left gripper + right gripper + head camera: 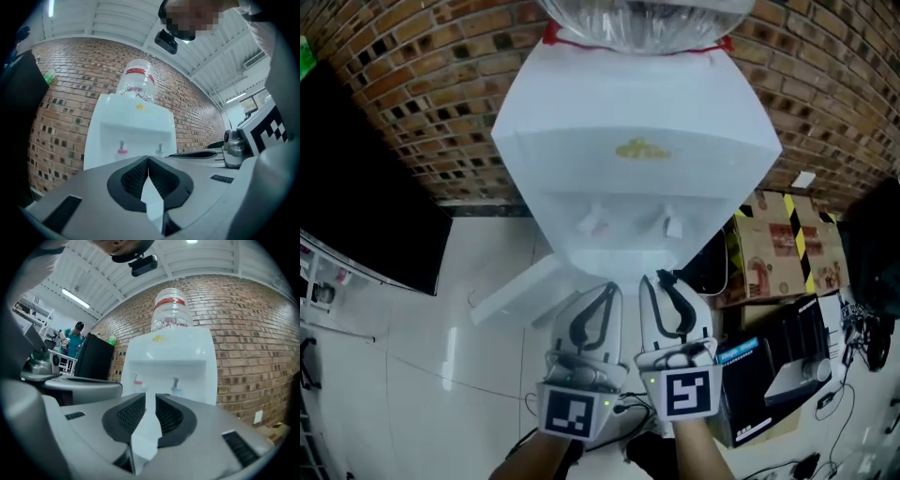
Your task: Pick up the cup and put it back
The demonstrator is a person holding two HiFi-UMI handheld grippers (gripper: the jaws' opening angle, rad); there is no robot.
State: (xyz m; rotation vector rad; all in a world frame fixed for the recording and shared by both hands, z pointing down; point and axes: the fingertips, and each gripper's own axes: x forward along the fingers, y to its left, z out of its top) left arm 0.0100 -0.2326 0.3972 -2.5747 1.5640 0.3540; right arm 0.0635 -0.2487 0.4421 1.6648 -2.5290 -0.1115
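Note:
No cup shows in any view. A white water dispenser [628,169] with a clear bottle [637,23] on top stands against the brick wall. Its recess holds a red tap [595,223] and a pale tap [671,225]. Both grippers hang side by side just in front of its base. My left gripper [607,289] is shut, its tips touching [148,159] with nothing between them. My right gripper [653,278] keeps a narrow gap between its pads [150,397]. Only the white dispenser [173,357] shows through that gap.
A tall black cabinet [356,187] stands at the left. A cardboard box [778,244] and black devices with cables [778,366] crowd the floor at the right. A white panel [511,291] lies beside the dispenser's foot. A person in teal [74,336] stands far off.

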